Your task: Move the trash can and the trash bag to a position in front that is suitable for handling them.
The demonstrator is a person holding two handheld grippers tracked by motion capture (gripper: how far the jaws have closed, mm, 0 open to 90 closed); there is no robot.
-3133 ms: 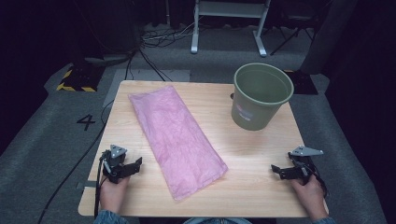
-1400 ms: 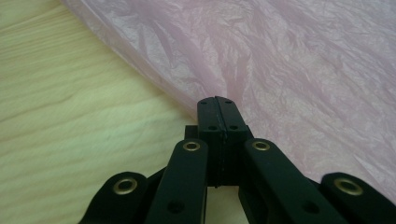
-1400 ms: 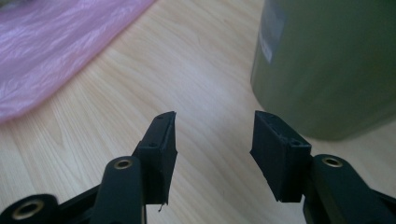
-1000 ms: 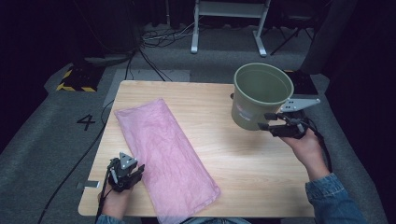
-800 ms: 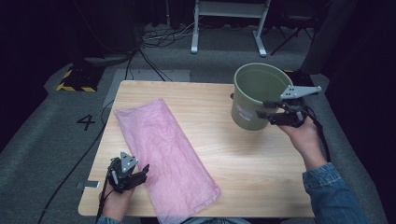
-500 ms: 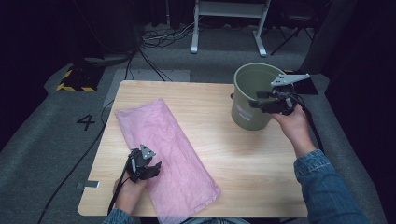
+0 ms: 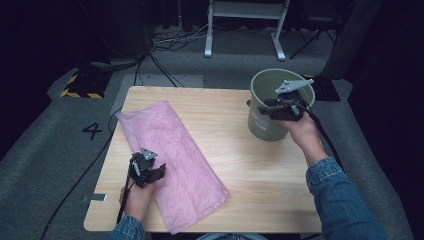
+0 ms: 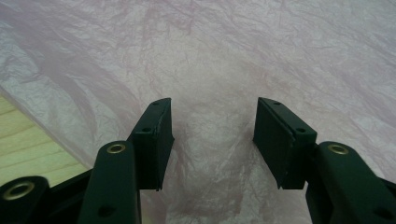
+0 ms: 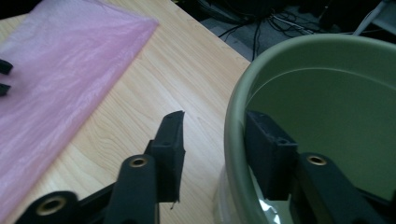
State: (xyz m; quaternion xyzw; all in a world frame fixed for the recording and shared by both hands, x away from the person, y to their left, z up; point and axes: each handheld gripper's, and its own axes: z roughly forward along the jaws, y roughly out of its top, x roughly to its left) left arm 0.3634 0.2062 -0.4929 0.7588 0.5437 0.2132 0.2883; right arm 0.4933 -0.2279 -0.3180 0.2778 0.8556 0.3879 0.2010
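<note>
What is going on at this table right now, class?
A person works with a gripper in each hand. The left gripper hovers open over the crinkled pink plastic bag lying flat on the wooden table. The right gripper straddles the rim of the green plastic bucket, one jaw inside, one outside, not yet clamped.

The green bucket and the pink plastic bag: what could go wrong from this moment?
1. The right gripper straddles the green bucket rim, jaws closing, outer pad not yet touching. A one-sided grip near the table corner could tip the bucket.
2. The left gripper stands open over the pink plastic bag. This thin film may slip from the pads, or it may tear.
</note>
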